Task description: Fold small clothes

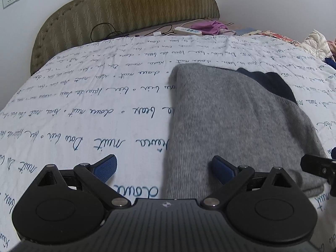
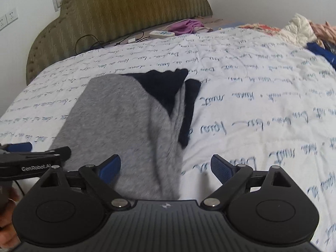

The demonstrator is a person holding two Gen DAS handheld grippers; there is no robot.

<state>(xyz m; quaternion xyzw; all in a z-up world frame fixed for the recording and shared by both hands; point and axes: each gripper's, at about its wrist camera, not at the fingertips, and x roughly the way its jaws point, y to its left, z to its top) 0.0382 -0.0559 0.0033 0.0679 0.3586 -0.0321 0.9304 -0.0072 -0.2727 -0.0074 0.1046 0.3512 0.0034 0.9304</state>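
Note:
A grey knit garment (image 1: 231, 115) with dark navy parts (image 1: 271, 84) lies folded lengthwise on the white bedspread (image 1: 84, 105). In the right wrist view the garment (image 2: 117, 115) shows a navy triangle (image 2: 163, 86) at its far end. My left gripper (image 1: 164, 168) is open and empty, straddling the garment's near left edge. My right gripper (image 2: 166, 166) is open and empty, straddling the near right edge. The left gripper's fingertip (image 2: 50, 153) shows at the left of the right wrist view, and part of the right gripper (image 1: 315, 166) shows in the left wrist view.
The bedspread carries blue script. An olive headboard (image 1: 130, 6) stands at the far end. A power strip (image 1: 187, 30), cables and a purple cloth (image 1: 210, 26) lie by it. A heap of clothes (image 2: 304, 31) sits at the far right.

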